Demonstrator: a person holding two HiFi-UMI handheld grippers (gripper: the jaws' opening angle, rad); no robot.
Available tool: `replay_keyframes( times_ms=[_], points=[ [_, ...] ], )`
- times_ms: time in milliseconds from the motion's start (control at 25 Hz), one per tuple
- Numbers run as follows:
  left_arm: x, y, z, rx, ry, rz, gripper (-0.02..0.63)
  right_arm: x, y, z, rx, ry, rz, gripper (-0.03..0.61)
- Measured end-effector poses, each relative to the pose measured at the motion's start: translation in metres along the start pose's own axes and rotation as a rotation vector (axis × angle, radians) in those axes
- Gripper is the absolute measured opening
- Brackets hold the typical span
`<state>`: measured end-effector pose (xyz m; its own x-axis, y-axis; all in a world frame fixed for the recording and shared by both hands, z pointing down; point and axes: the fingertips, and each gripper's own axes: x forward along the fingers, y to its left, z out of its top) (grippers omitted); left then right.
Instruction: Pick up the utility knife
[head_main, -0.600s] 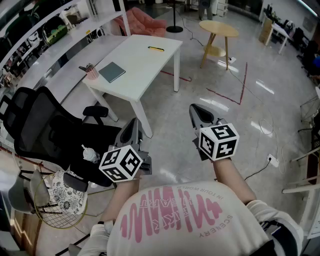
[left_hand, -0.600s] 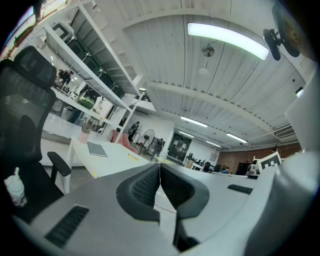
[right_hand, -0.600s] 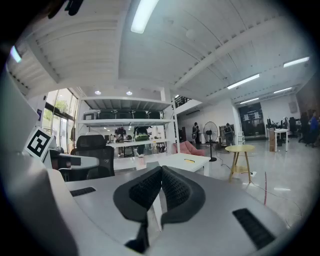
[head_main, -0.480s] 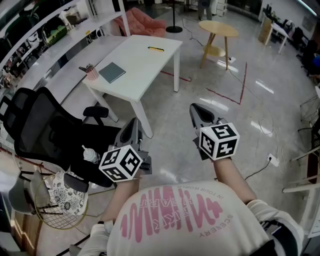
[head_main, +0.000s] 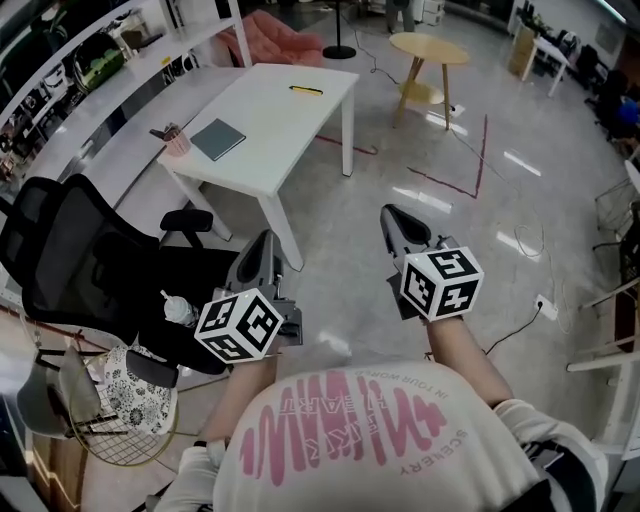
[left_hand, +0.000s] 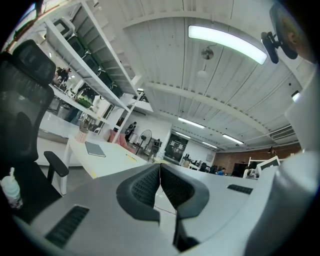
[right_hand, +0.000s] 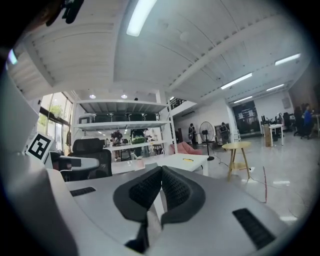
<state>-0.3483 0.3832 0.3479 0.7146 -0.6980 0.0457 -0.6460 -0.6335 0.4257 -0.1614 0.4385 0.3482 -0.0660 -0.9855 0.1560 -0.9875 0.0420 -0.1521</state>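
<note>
I hold both grippers out over the glossy grey floor (head_main: 340, 250), well short of the white rectangular table (head_main: 280, 120). Neither touches anything.

The left gripper (head_main: 266, 243) carries its cube with square markers (head_main: 238, 325). In the left gripper view (left_hand: 160, 167) its ribbed black pads (left_hand: 145, 187) are pressed together with nothing between them. The right gripper (head_main: 392, 215) is level with it on the other side. In the right gripper view (right_hand: 161, 170) its jaws meet in the same way and are empty.

The yellow and black utility knife (head_main: 307, 90) lies flat on the tabletop, close to the far edge and toward the far right corner. It is well apart from both grippers. It also shows as a small yellow strip on the tabletop in the right gripper view (right_hand: 188, 160).

A flat grey notebook (head_main: 218, 138) lies nearer the table's left edge, and a pink pen cup (head_main: 177, 142) stands just beside it at that edge. A black mesh office chair (head_main: 70, 260) stands on the floor near the table's near left corner, close beside my left gripper. A round wooden side table (head_main: 430, 48) stands on the floor beyond the white table's right side.
</note>
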Motion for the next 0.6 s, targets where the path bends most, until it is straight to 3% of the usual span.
replay_keyframes(
  times_ms=[280, 600],
  points=[
    [0.015, 0.013, -0.014, -0.044, 0.031, -0.010, 0.025, 0.011, -0.030, -0.011, 0.025, 0.034, -0.050, 0.017],
    [0.110, 0.031, -0.018, -0.064, 0.044, 0.009, 0.025, 0.089, -0.095, -0.005, 0.069, 0.040, -0.025, 0.017]
  ],
)
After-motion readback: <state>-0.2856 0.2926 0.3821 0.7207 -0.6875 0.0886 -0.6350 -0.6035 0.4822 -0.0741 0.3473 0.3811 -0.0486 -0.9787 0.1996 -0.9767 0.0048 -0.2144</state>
